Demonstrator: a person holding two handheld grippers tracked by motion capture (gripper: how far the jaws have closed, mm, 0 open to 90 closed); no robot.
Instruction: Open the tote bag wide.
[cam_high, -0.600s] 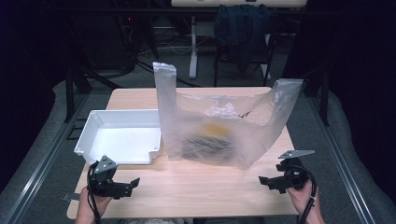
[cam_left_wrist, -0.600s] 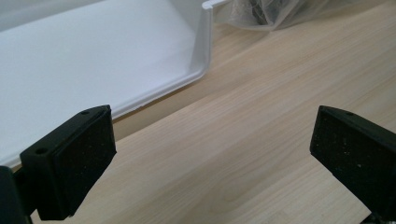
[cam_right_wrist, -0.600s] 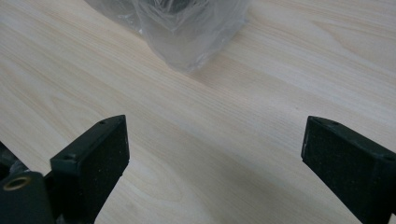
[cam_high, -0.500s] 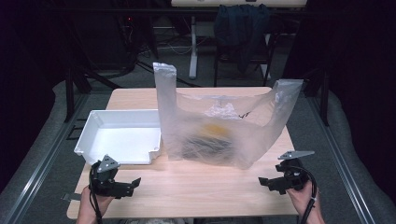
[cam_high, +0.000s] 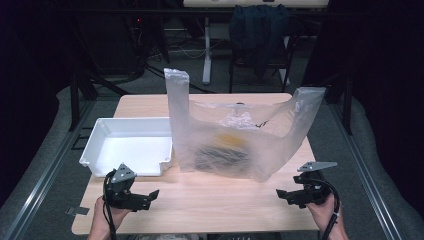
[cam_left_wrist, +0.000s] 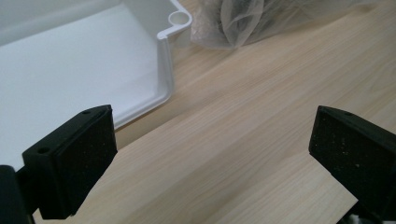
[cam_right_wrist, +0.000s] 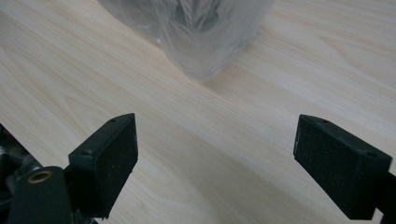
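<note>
Standing untouched at mid surface (cam_high: 210, 200), plastic bag (cam_high: 235, 140) holds its contents; white tray (cam_high: 130, 150) beside it is empty. Left gripper (cam_high: 145, 197) and right gripper (cam_high: 287, 195) rest near edge, fingers wide, holding nothing. Work not begun, by my reading.

Both grippers (cam_high: 144, 196) (cam_high: 290, 194) are matte black, each topped by a grey three-cornered plate, with a black cable trailing behind. The blocky jaws carry textured pads (cam_left_wrist: 91, 154) and small screw holes.
</note>
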